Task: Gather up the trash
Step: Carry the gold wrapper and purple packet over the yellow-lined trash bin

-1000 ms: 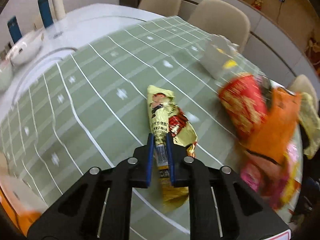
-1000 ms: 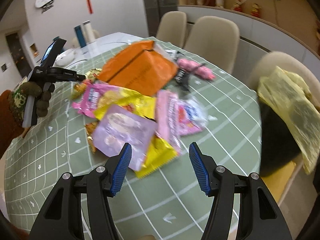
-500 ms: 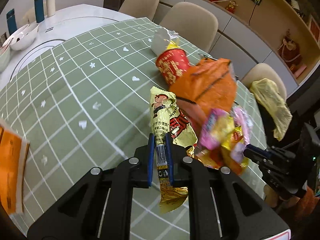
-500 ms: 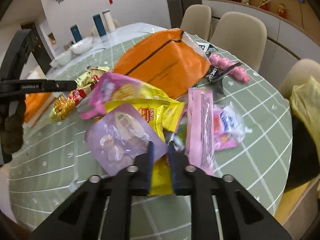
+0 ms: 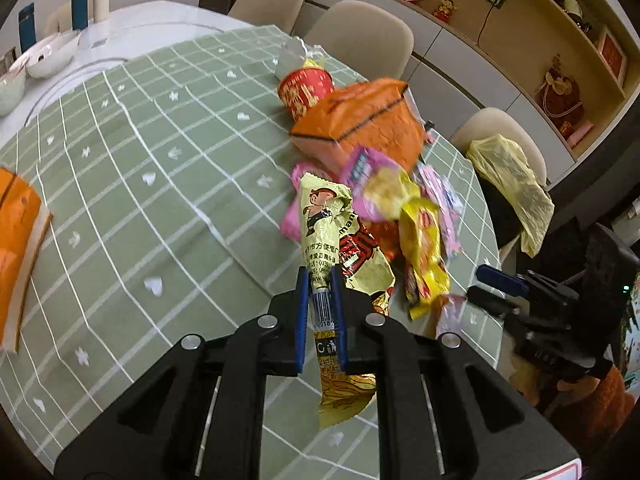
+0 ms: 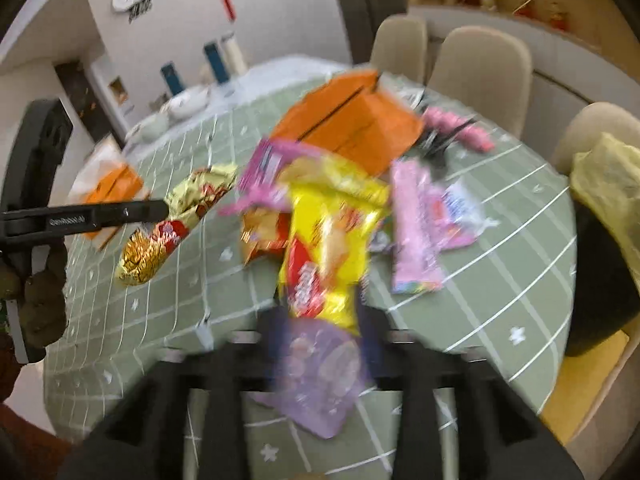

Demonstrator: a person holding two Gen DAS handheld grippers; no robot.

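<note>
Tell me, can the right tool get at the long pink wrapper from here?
Probably yes. The pink wrapper lies uncovered on the cloth, just right of the right tool, but purple and yellow packets sit between its jaws, which have just been opening.

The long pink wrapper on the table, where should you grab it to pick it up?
Probably at its near short end. The long pink wrapper lies flat on the green tablecloth, its length running away from the right hand-held gripper. That end is bare, with nothing on top. Come from the near table edge, jaws across its narrow width.
</note>
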